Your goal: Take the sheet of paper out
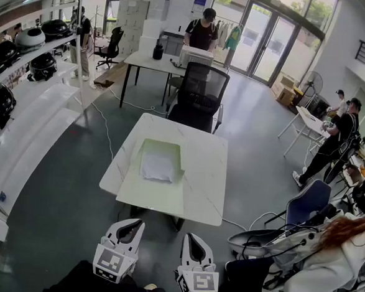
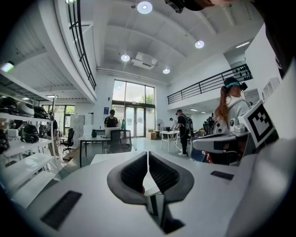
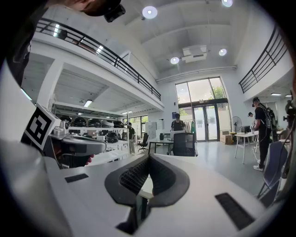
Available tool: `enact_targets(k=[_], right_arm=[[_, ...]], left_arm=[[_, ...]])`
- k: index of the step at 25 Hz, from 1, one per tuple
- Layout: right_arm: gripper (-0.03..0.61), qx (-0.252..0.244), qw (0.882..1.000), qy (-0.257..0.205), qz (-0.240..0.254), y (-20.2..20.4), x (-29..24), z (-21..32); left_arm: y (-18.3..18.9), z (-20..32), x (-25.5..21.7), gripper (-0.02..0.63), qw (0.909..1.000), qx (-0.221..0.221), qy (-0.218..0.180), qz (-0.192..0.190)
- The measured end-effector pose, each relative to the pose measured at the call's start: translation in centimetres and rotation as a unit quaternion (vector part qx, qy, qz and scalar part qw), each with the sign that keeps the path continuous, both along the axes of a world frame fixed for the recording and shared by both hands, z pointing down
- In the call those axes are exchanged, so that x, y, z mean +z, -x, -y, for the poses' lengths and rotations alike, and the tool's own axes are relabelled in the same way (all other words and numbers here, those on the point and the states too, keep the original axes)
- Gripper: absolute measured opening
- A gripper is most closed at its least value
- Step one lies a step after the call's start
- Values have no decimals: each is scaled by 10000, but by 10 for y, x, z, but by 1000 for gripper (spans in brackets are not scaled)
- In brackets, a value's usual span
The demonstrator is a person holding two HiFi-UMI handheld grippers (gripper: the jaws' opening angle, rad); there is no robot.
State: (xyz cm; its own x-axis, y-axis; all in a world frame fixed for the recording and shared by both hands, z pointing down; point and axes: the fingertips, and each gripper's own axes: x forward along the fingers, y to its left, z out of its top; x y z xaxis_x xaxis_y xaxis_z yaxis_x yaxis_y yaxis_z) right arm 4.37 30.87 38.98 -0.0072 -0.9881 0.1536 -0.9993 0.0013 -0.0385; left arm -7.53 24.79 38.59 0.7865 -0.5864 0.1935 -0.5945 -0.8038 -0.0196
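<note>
A white sheet of paper [image 1: 158, 165] lies inside an open pale green folder [image 1: 149, 193] on the white table [image 1: 211, 175]. Both grippers hover short of the table's near edge, well apart from the folder. My left gripper [image 1: 129, 223] sits at the bottom left with its jaws together and nothing between them. To its right, my right gripper [image 1: 192, 238] is likewise shut and empty. In the left gripper view the left gripper [image 2: 148, 157] points level across the room, tips touching. The right gripper view shows the right gripper [image 3: 149, 162] closed the same way.
A black office chair [image 1: 200, 90] stands at the table's far side. White shelves [image 1: 27, 131] with dark helmets line the left. A blue chair [image 1: 306, 204] and a seated person [image 1: 324, 258] are close on the right. More desks and people stand further back.
</note>
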Motion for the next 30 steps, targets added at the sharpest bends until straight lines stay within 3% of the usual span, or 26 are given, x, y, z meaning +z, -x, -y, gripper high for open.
enact_targets(k=[18,30], right_arm=[[17,77,9996,87,264,-10,10,14],[17,-162,9984,190,503,-22,26,106]], left_arm=[[-4,13,8,29,9999,-51,92,83],[-11,99,20,29,9990,-278,204,286]])
